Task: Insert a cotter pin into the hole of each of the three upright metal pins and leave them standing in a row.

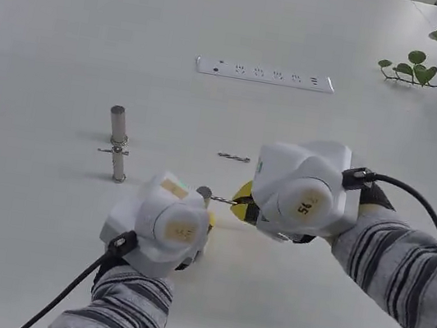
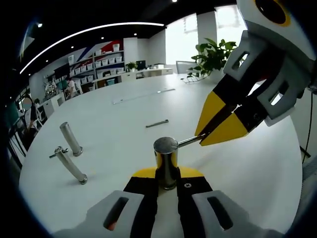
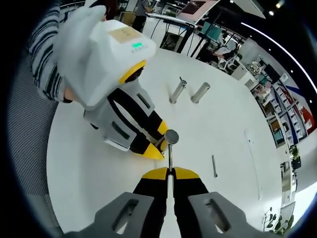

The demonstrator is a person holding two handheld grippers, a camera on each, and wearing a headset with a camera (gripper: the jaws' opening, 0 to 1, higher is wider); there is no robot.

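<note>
Left claw pinches 1 upright pin; right claw pinches cotter pin, hole hidden.

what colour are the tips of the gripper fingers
Yellow tips on black fingers, clearest in the left gripper view.

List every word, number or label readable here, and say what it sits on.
"56": yellow round sticker on the right gripper, printed sideways.
Round sticker on the left gripper: too blurred to read.
Power strip markings: too small to read.
</note>
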